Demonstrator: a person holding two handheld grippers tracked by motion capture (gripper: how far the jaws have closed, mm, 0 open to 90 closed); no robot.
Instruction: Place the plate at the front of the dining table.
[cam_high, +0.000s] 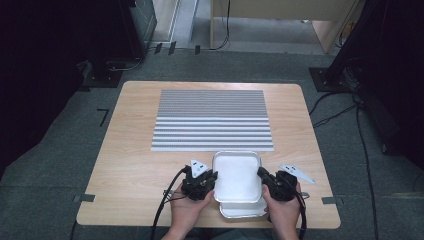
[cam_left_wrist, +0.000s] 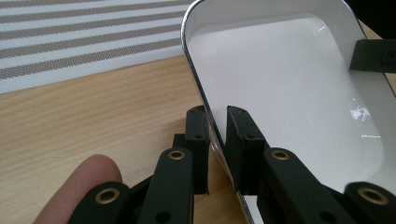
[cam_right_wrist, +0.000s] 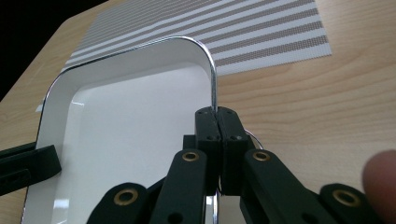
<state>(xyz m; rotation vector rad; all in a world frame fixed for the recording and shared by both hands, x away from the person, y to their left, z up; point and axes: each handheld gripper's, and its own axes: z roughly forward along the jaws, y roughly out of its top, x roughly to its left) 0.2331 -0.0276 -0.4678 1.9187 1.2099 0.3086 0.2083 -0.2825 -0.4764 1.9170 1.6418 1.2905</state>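
Wooden table (cam_high: 135, 165) with a grey-and-white striped mat (cam_high: 212, 120). Just nearer the person than the mat, a white enamel tray (cam_high: 236, 176) with a chrome rim, glossy and empty, sits above a second tray (cam_high: 244, 211). The left gripper (cam_left_wrist: 217, 140) straddles the upper tray's rim, jaws narrowly parted; the right gripper (cam_right_wrist: 218, 140) is clamped on the opposite rim. Judged: grasp nearly complete; lifting the tray off remains.

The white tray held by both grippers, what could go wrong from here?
1. The left gripper straddles the white tray's rim with a visible gap, so that side might slip.
2. The right gripper pinches only the thin rim; the tray could tilt.
3. A second tray lies beneath and might get knocked.
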